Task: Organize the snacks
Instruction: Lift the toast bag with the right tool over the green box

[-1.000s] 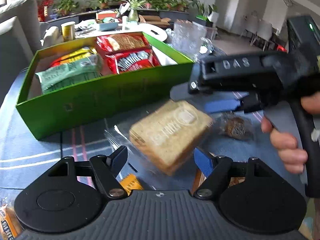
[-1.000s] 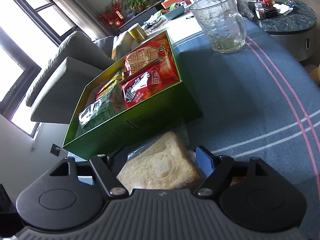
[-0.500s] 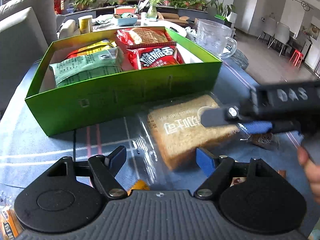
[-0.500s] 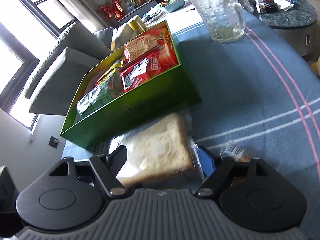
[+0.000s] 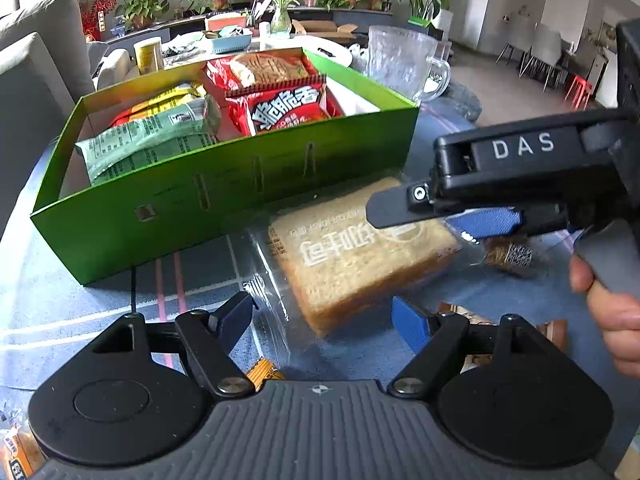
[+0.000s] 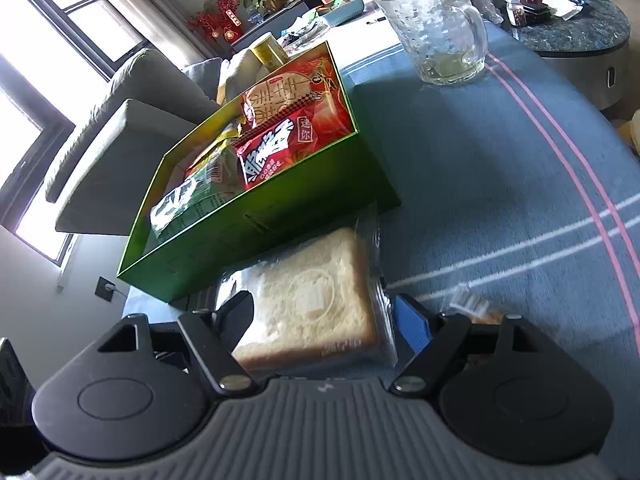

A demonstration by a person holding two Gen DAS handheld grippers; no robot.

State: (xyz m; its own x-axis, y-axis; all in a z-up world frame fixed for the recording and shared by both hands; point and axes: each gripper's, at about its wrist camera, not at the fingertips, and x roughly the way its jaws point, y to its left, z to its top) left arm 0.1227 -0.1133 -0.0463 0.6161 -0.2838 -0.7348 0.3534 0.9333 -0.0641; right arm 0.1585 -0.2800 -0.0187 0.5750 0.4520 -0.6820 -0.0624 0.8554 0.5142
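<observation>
A slice of bread in a clear wrapper (image 5: 352, 256) (image 6: 320, 292) lies on the blue cloth against the front wall of the green box (image 5: 240, 200) (image 6: 260, 232). My right gripper (image 6: 324, 316) (image 5: 436, 218) straddles the bread. Its jaws are opening, and a strip of loose wrapper shows between the crust and the blue pad (image 6: 412, 320). My left gripper (image 5: 322, 314) stands open just short of the bread's near corner, touching nothing. Inside the box lie a green pack (image 5: 148, 140), a yellow pack (image 5: 168, 100) and red packs (image 5: 288, 112).
A glass pitcher (image 5: 400, 60) (image 6: 436, 28) stands behind the box on the right. A small brown wrapped snack (image 5: 510, 256) lies right of the bread, an orange one (image 5: 262, 372) under my left gripper. A hand (image 5: 616, 320) holds the right gripper. A grey sofa (image 5: 24, 60) stands at the left.
The bread, lifted and tilted in the right gripper a second ago, now lies flat on the cloth before the box. The right gripper's jaws have spread slightly around it.
</observation>
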